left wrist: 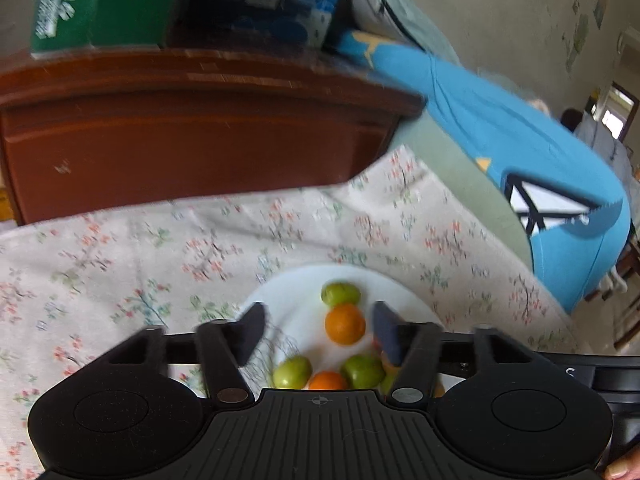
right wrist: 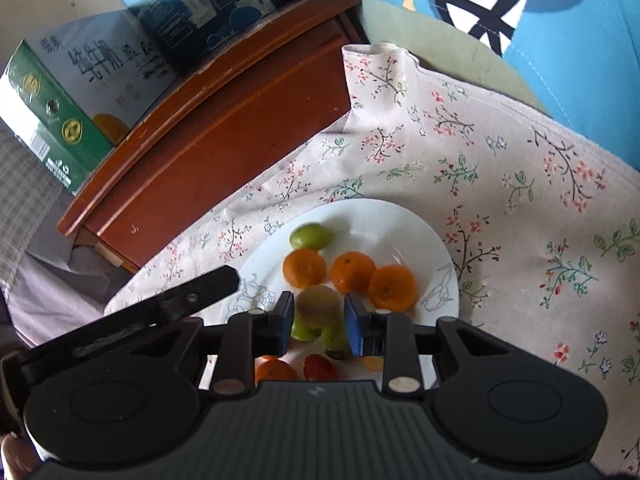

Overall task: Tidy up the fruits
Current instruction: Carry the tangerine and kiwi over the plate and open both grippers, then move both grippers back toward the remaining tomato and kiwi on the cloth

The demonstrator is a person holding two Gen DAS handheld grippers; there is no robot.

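A white plate (right wrist: 404, 224) lies on a floral cloth and holds several small fruits: oranges (right wrist: 354, 272), green fruits (right wrist: 311, 236) and a red one (right wrist: 319, 367). My right gripper (right wrist: 319, 316) is shut on a dull green-brown fruit (right wrist: 318, 306), just above the plate. In the left wrist view the same plate (left wrist: 296, 292) shows with green fruits (left wrist: 340, 294) and oranges (left wrist: 345, 324). My left gripper (left wrist: 320, 330) is open and empty, its fingers spread either side of an orange over the plate.
A brown wooden cabinet (right wrist: 224, 128) stands behind the cloth, with a green box (right wrist: 56, 120) and a blue box (right wrist: 200, 4) on top. A blue cushion (left wrist: 520, 160) lies at the right. The floral cloth (right wrist: 520, 200) extends right of the plate.
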